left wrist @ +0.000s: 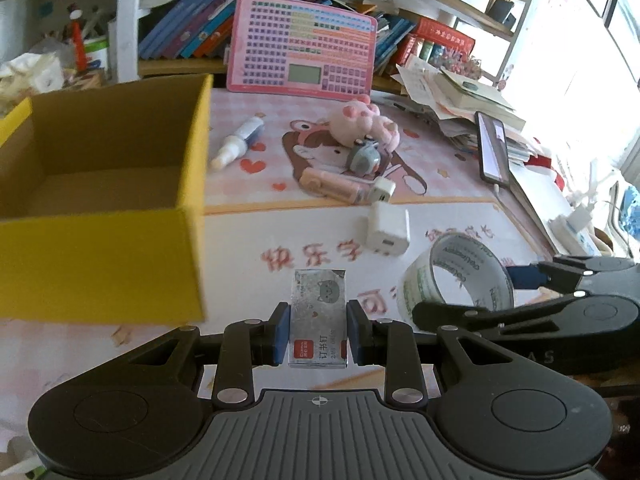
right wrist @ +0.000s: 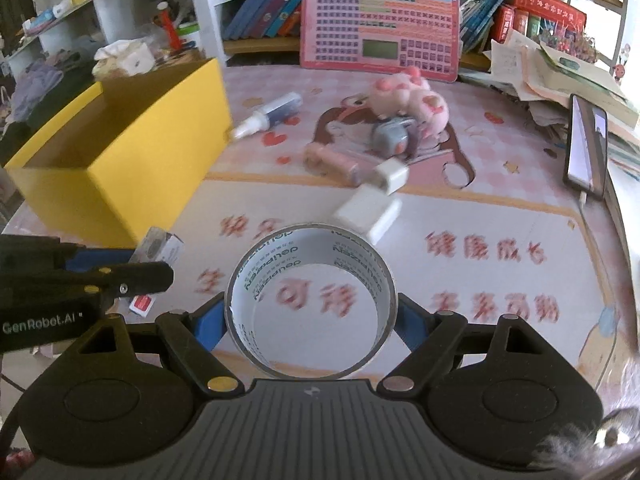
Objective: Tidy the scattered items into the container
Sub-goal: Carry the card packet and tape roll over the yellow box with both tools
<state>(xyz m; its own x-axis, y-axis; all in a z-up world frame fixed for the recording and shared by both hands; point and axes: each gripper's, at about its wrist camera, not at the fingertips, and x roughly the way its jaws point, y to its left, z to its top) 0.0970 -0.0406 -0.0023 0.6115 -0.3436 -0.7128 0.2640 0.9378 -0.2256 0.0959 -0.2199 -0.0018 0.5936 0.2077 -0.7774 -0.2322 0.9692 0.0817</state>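
My left gripper (left wrist: 318,330) has its jaws pinching a staple box (left wrist: 319,312), held above the worktop (left wrist: 460,208) just right of the open yellow box (left wrist: 100,216), which looks empty. My right gripper (right wrist: 311,312) has its jaws spread around a tape roll (right wrist: 311,300) and pressed on its sides. Still scattered on the worktop are 2 white chargers (left wrist: 387,229), a pink tube (left wrist: 332,184), a plush (left wrist: 368,124) and a spray bottle (left wrist: 238,142).
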